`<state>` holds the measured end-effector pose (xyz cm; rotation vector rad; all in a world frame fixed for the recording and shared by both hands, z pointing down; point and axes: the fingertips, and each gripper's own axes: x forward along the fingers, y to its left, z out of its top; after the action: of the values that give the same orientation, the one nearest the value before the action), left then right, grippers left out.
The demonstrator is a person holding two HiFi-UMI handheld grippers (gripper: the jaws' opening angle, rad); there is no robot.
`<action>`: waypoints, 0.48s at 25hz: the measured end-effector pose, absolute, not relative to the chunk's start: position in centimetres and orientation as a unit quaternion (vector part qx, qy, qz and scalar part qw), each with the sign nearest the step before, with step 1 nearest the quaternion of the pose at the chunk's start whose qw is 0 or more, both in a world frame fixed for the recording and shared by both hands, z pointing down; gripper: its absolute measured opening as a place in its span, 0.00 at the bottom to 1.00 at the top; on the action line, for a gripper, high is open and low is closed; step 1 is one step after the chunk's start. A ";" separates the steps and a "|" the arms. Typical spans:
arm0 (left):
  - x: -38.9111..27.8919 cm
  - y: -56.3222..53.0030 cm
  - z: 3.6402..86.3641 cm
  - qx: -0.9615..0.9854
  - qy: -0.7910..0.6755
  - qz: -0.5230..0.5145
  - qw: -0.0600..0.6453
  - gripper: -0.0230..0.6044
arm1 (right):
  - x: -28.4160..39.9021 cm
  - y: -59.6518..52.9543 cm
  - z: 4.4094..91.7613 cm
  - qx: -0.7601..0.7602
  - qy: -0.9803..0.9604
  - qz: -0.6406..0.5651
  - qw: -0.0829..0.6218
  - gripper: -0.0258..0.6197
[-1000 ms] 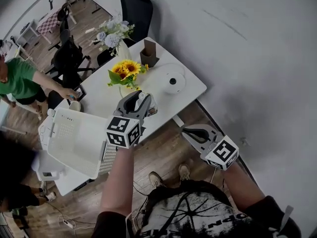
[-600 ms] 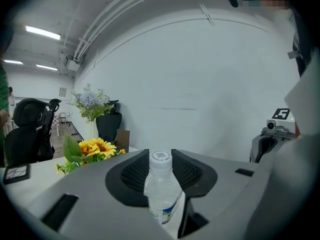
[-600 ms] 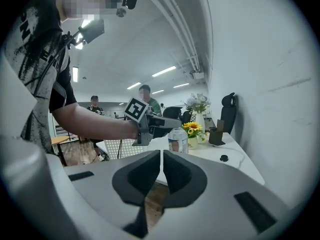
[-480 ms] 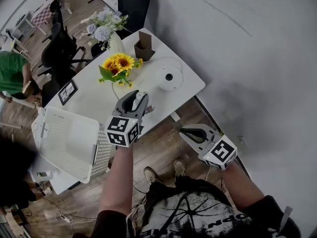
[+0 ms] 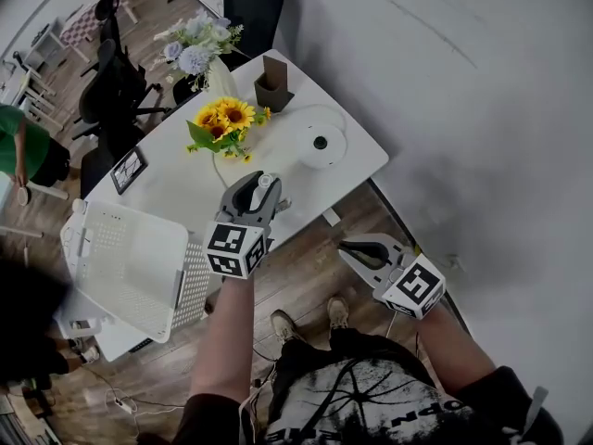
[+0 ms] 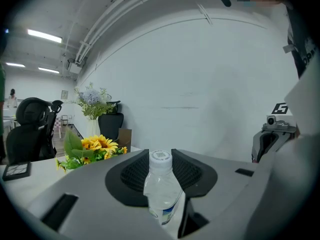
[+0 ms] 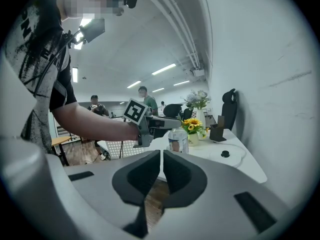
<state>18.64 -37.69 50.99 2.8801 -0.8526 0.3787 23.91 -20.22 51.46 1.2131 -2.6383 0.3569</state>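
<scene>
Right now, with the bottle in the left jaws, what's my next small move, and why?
Probably ease the left gripper straight down to the table. Its jaws are shut on the upright water bottle near the table's front edge, and I can't tell whether the base touches. The right gripper hangs shut and empty over the floor.

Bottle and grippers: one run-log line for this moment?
left gripper: shut on bottle | right gripper: shut, empty | bottle: upright, capped, by table edge
</scene>
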 end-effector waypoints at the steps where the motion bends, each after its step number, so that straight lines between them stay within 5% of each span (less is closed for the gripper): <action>1: 18.6 -37.6 51.0 0.950 -0.280 0.124 0.055 0.27 | 23.8 -20.2 51.5 0.411 -0.897 0.121 0.107 0.08; 12: 18.7 -37.2 51.3 0.952 -0.273 0.129 0.051 0.27 | 23.3 -20.4 50.9 0.411 -0.899 0.114 0.101 0.08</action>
<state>18.70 -37.22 51.31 2.8968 -0.8307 0.3921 23.26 -20.40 50.93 1.2145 -2.6550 0.3358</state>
